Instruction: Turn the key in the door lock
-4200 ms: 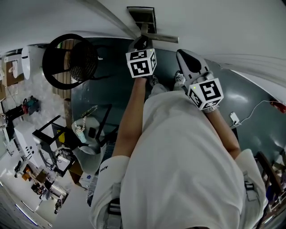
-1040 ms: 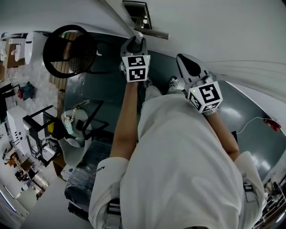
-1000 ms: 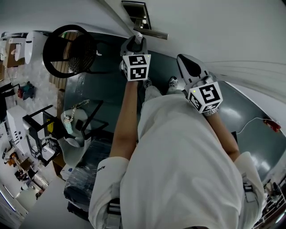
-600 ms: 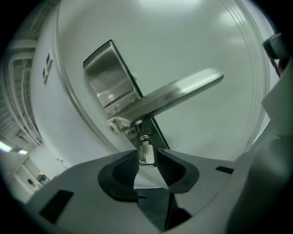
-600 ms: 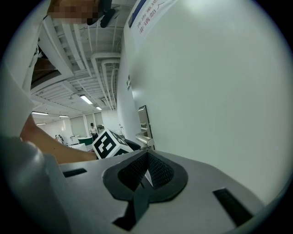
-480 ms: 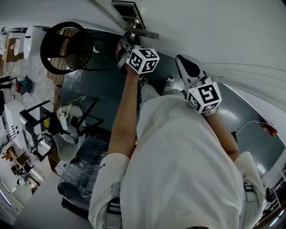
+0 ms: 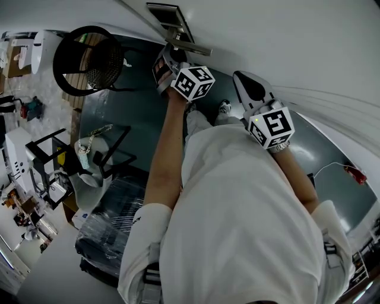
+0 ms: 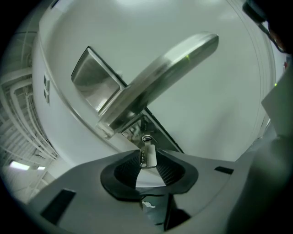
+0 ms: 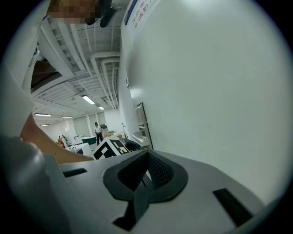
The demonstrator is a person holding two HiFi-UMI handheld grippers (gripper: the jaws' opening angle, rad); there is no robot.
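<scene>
The left gripper (image 8: 147, 162) has its fingers, which have just been closing, pinched on the key (image 8: 147, 153) seated in the lock (image 8: 136, 130) under the door handle (image 8: 161, 77). The right gripper (image 9: 145, 170) is closed on nothing (idle beside the door (image 9: 219, 91)). Such a thin, off-axis pinch could slip or bend the key. The key's stamping and the blue notice (image 9: 138, 13) are unreadable.

The small silver key (image 8: 148, 156) shows only between the jaws of my left gripper (image 7: 172, 56), which have just been closing; from my head that gripper hides key and keyhole. The key's blade is buried in the lock, its lower end behind the ribbed black pads (image 8: 170, 170). The steel lever handle (image 8: 160, 77) covers part of the steel lock plate (image 8: 94, 84). A distant person (image 9: 97, 131) is too small to make out.
</scene>
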